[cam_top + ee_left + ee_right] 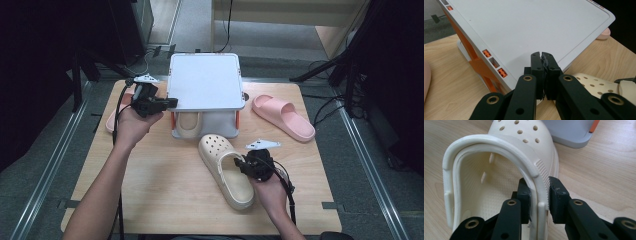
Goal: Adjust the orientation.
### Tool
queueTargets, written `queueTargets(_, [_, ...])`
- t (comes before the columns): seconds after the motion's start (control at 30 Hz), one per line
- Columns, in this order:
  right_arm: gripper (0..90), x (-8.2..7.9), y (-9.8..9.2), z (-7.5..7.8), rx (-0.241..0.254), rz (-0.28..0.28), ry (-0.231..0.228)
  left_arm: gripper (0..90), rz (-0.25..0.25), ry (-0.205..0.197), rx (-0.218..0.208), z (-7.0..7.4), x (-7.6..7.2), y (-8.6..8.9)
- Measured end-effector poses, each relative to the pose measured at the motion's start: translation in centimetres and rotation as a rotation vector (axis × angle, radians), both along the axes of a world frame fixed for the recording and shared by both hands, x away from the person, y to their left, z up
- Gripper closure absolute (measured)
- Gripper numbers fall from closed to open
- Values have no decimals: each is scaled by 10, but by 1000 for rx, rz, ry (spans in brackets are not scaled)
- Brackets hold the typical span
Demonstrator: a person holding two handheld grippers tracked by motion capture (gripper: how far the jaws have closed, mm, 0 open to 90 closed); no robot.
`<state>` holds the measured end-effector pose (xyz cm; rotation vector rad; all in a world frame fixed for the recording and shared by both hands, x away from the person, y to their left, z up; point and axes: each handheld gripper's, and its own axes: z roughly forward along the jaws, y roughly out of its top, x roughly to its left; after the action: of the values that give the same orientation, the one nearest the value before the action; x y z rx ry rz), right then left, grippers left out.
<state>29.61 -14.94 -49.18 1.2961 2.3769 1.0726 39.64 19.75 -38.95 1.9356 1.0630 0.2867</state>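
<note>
A cream clog (pixel 225 170) with holes in its toe lies on the wooden table (pixel 165 190), toe toward the grey shoe rack (pixel 205 80). My right gripper (pixel 241 164) is shut on the clog's right side wall; in the right gripper view its pads (pixel 557 192) press the rim of the clog (pixel 499 157) from inside and outside, around my right gripper's midpoint (pixel 539 192). My left gripper (pixel 172 103) is held at the rack's left edge. In the left gripper view the left gripper (pixel 541 55) is shut with nothing between its jaws, over the rack's grey top (pixel 536 25).
A second cream clog (pixel 188 121) sits under the rack's top shelf. One pink slide (pixel 283 116) lies right of the rack, another pink slide (pixel 114 120) left of it behind my left hand. The table's front edge runs close to the person.
</note>
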Motion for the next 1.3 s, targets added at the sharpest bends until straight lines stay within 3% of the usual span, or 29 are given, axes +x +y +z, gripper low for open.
queueTargets(0.2, [767, 9, -3, 15, 18, -15, -18, 881, -4, 25, -27, 0, 1, 2])
queueTargets(0.43, [768, 19, -4, 31, 17, -27, -57, 881, -2, 23, -20, 0, 1, 1])
queueTargets(0.57, [767, 35, -3, 36, 16, -55, -66, 880, -4, 20, -10, 1, 0, 0])
queueTargets(0.93, [764, 78, 15, 30, -9, -123, -83, 880, -10, 17, -14, 0, 0, 1])
queueTargets(1.13, [739, 87, 27, 18, 9, -161, -73, 874, -10, 18, -16, 0, 1, 2])
queueTargets(1.3, [693, 87, 34, 11, 11, -144, -61, 874, -13, 14, -16, 0, 1, 2])
